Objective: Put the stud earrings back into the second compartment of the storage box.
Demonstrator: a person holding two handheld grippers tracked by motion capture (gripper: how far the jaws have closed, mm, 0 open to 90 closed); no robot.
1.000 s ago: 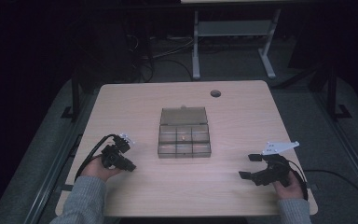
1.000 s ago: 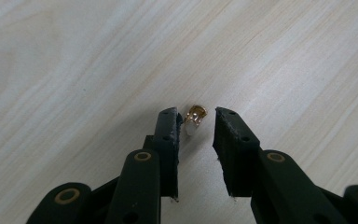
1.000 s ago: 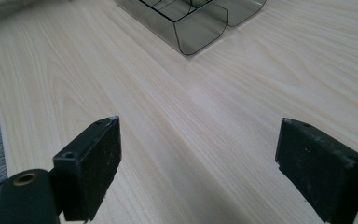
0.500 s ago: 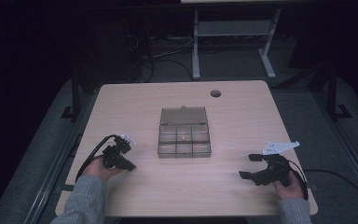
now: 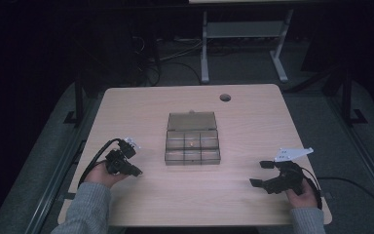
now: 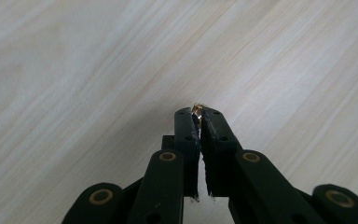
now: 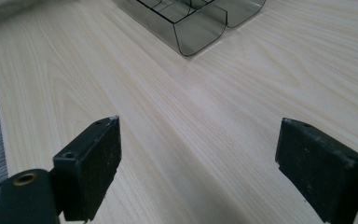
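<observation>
Two hands rest low on the surface, at 8 and 4 o'clock from the central box. Left claw has its jaws pinched together on a tiny gold bit at the tips. Right claw gapes wide, holding nothing, aimed toward the box.

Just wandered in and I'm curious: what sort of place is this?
Probably a lab or workshop recording bench: a pale wooden table with a cable hole, a smoky clear plastic compartment box, and tangled cables on the dim carpeted floor behind.
</observation>
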